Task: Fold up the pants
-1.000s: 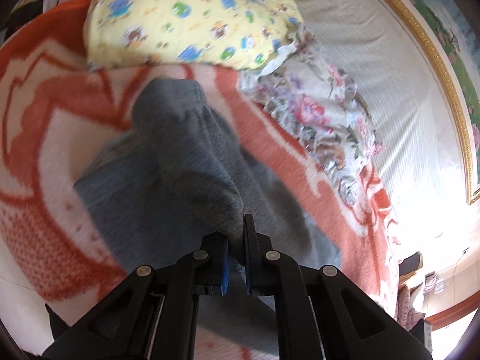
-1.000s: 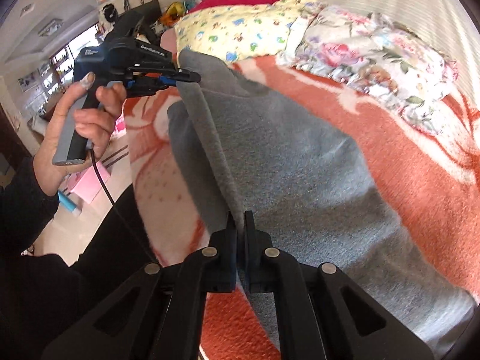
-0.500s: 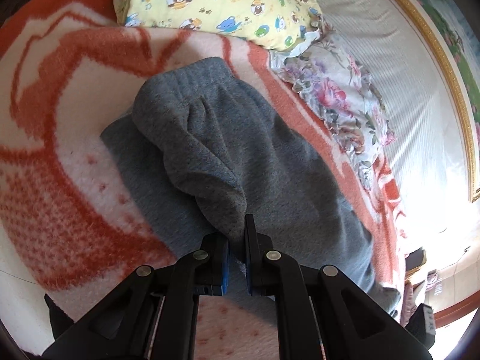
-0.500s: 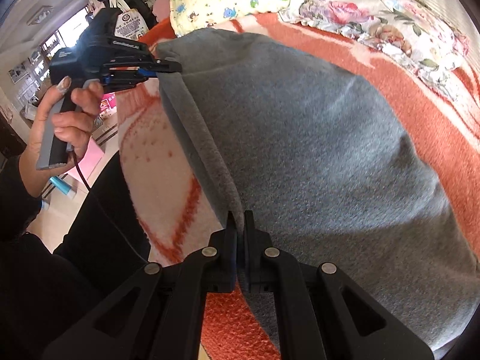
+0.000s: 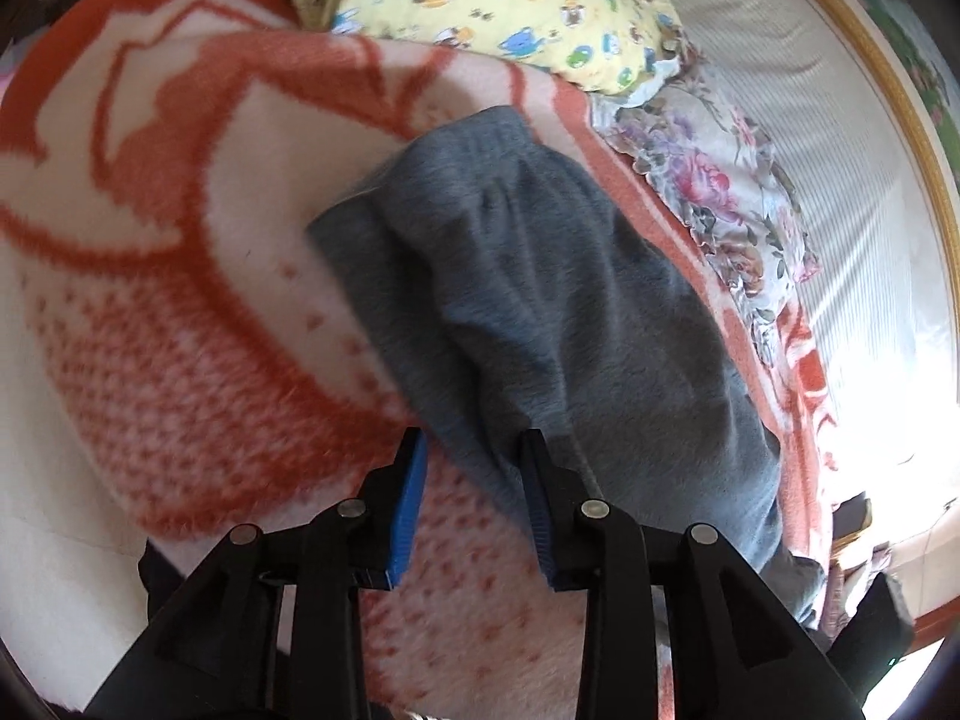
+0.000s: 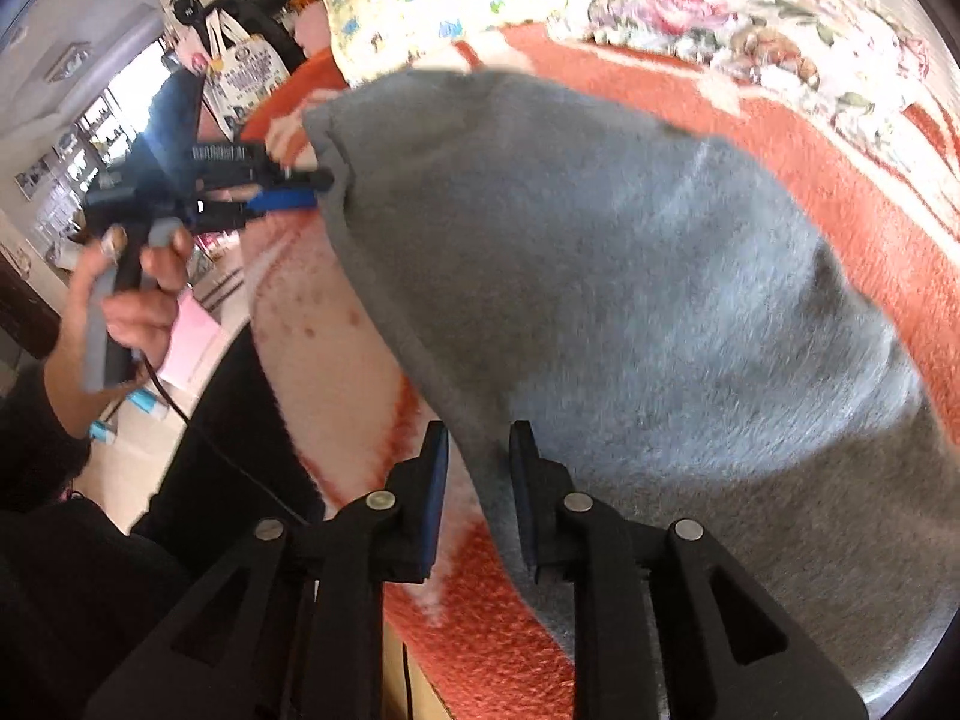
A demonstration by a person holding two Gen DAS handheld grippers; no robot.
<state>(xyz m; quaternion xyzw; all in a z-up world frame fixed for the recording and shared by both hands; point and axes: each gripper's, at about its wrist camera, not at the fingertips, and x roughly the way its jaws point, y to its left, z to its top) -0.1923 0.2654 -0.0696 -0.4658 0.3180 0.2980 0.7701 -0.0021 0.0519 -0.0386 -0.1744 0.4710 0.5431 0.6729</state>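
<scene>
Grey fleece pants [image 5: 540,312] lie folded over on an orange and white blanket [image 5: 150,276] on the bed. My left gripper [image 5: 474,450] is open, its jaws spread on either side of the pants' near edge. The pants also fill the right wrist view [image 6: 630,276]. My right gripper [image 6: 480,438] is open too, with the folded edge of the pants between its spread jaws. The left gripper [image 6: 312,189] shows in the right wrist view at the far corner of the pants, held by a hand.
A yellow cartoon-print pillow [image 5: 498,6] and a floral pillow [image 5: 720,192] lie at the head of the bed. A white striped sheet [image 5: 840,180] lies beyond them. The bed edge [image 6: 420,648] and the floor [image 6: 138,468] are to the left.
Both grippers have opened and let go of the pants' edge. The pants have dropped flat onto the blanket, the top layer laid over the lower one.
</scene>
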